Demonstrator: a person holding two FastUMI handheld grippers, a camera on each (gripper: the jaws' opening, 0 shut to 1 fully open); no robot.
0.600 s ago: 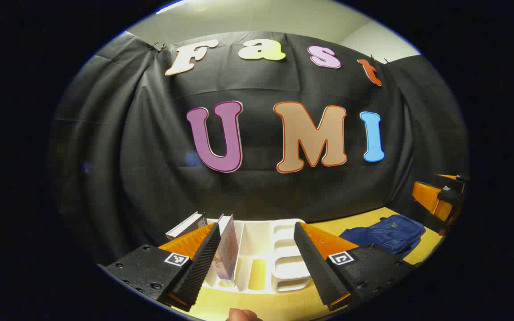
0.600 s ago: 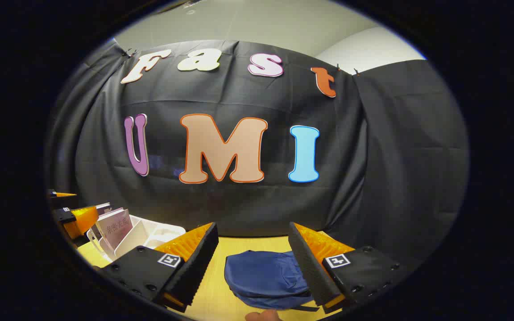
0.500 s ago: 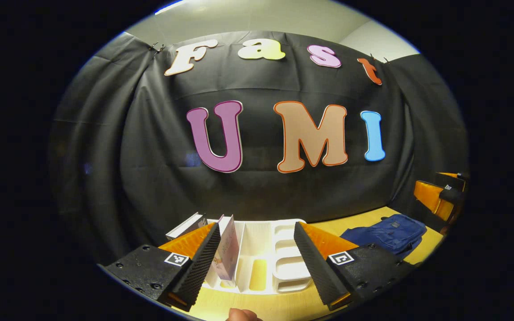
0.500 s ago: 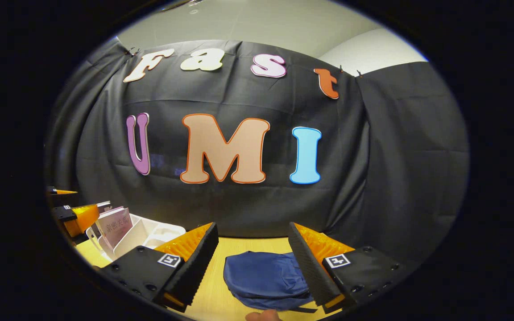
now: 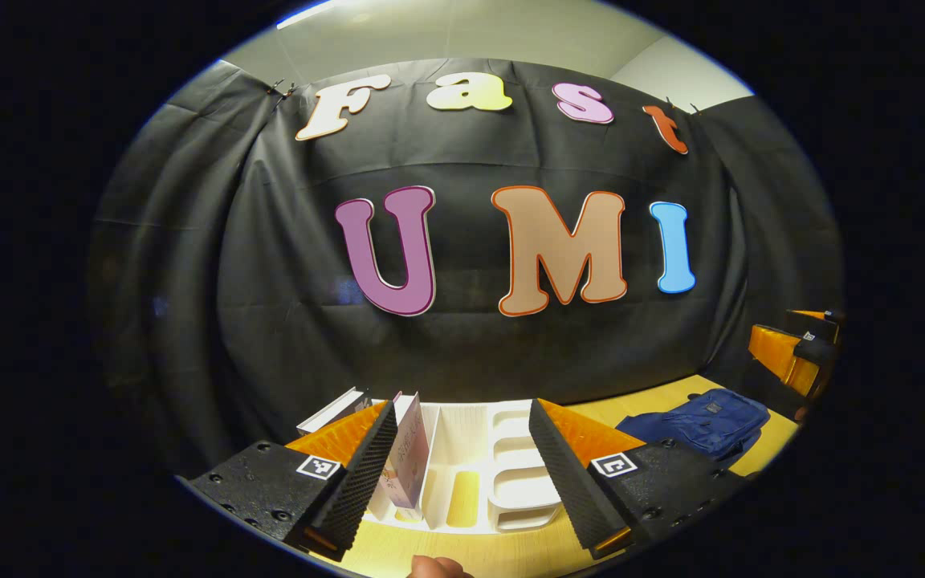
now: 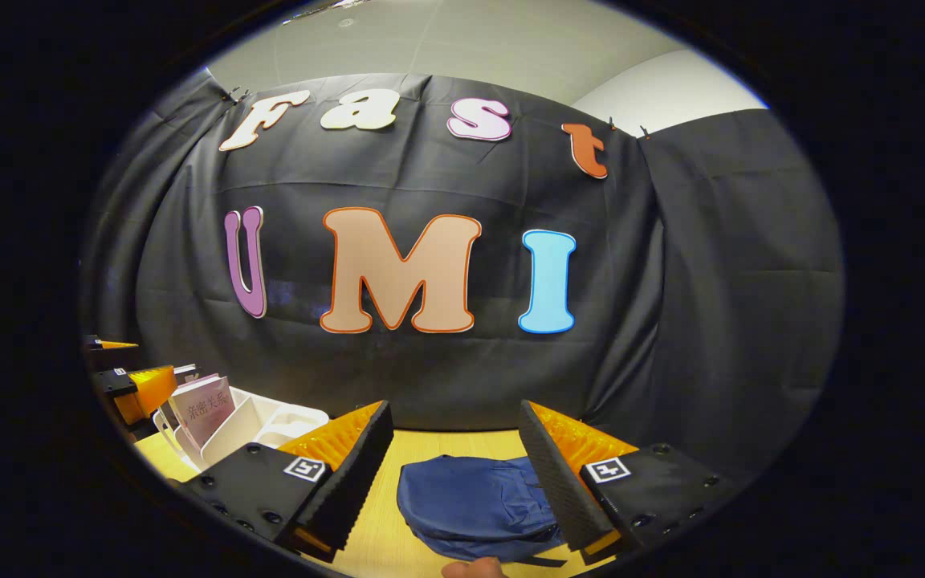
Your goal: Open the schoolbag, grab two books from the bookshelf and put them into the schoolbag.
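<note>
Schoolbag [image 6: 474, 502] lies flat, seemingly crosswise, between the gaping right claw [image 6: 456, 474]; left claw [image 5: 462, 474] gapes too.

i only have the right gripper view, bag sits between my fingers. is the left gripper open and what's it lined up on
Observer: The left gripper is open and holds nothing. In the left gripper view, the pink book stands upright just inside its left finger.
Operator: any second book there
Observer: Yes, a white-edged book leans at the bookshelf's left end in that view, beside the pink one.
Operator: other slots in use
Observer: No, the compartments to the right of the pink book hold nothing.
</note>
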